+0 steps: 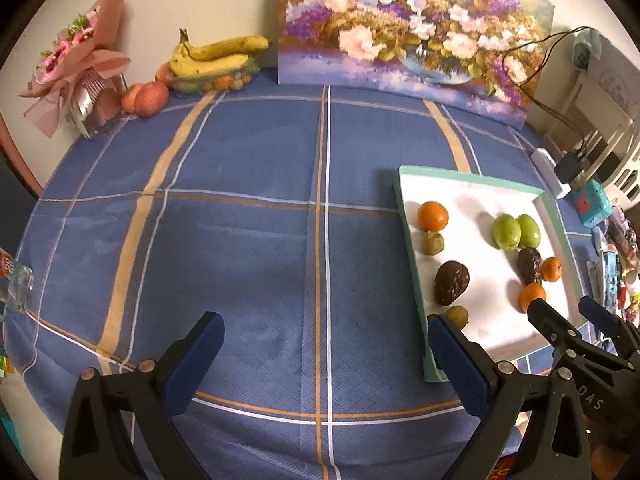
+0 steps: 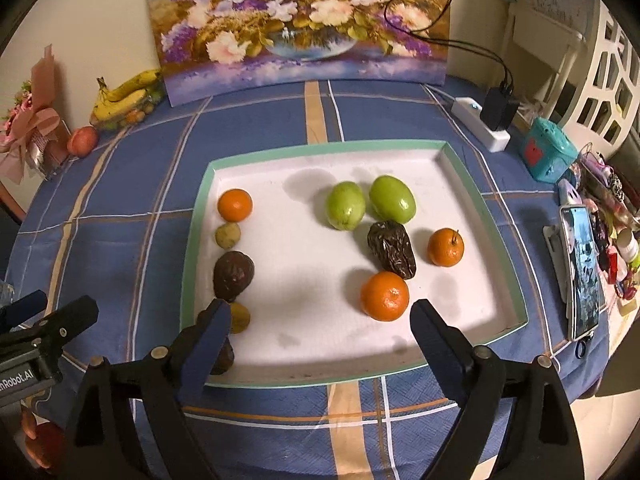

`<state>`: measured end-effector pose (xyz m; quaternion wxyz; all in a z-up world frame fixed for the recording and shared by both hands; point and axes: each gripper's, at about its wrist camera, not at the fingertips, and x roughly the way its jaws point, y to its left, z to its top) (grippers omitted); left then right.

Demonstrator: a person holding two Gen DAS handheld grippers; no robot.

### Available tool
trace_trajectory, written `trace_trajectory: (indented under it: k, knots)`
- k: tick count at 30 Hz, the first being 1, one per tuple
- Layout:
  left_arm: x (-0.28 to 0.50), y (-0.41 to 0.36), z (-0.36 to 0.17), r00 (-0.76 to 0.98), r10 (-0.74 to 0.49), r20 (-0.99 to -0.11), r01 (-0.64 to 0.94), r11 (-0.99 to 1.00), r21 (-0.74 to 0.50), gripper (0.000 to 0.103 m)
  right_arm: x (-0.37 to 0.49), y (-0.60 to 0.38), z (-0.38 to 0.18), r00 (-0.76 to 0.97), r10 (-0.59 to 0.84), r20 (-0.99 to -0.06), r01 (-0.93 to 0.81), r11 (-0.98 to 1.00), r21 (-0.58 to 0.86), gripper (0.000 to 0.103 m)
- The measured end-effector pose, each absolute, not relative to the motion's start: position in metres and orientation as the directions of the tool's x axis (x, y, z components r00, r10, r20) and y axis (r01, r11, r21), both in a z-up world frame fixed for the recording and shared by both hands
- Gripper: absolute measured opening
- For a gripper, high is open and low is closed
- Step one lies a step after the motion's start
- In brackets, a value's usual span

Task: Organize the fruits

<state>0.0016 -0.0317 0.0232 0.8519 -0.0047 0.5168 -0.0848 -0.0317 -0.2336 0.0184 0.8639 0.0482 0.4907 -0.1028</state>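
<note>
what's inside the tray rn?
In the tray: three oranges, two green fruits, a wrinkled dark fruit, plus a left-edge column: orange, small yellowish fruit, dark round fruit, another yellowish one. The right gripper finger partly hides one more dark fruit.

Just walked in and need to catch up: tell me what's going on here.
A person is sorting fruit in a tray with two handheld grippers. The right gripper hovers open over the tray's near edge, by the closest orange. The left gripper is open over the tablecloth, holding nothing. Small fruits line the tray's left side.
</note>
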Motion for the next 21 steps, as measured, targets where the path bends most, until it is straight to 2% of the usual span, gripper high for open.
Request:
trace_trajectory:
  k: [11, 21]
  knots:
    - [-0.008, -0.021, 0.034, 0.475, -0.146, -0.868, 0.100, 0.989, -0.111, 0.103, -0.038, -0.230, 0.032, 0.553, -0.143, -0.821, 0.223, 0.975, -0.019, 0.091]
    - [-0.011, -0.022, 0.037, 0.492, -0.078, -0.867, 0.075, 0.996, -0.047, 0.103, -0.039, -0.231, 0.036, 0.570, -0.146, -0.809, 0.229, 0.973, -0.015, 0.091]
